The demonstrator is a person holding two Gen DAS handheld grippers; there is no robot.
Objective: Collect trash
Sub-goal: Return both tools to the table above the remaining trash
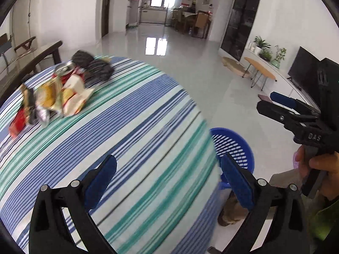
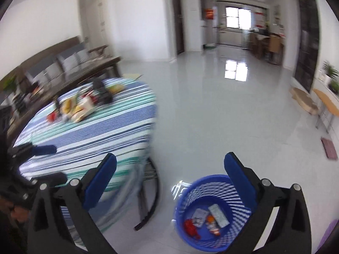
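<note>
Holding both hand-held grippers, left (image 1: 167, 182) and right (image 2: 169, 182), released and empty, we risk scattering the far pile (image 1: 50, 97). A careless grab could knock wrappers off the bench (image 1: 137, 127), missing the bin (image 2: 211, 213).

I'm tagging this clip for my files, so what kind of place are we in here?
Most likely an apartment living room. A television stands on a low unit with potted plants, a sofa lines the wall, and a kitchen with a dining table shows beyond the glossy tiled floor.
</note>
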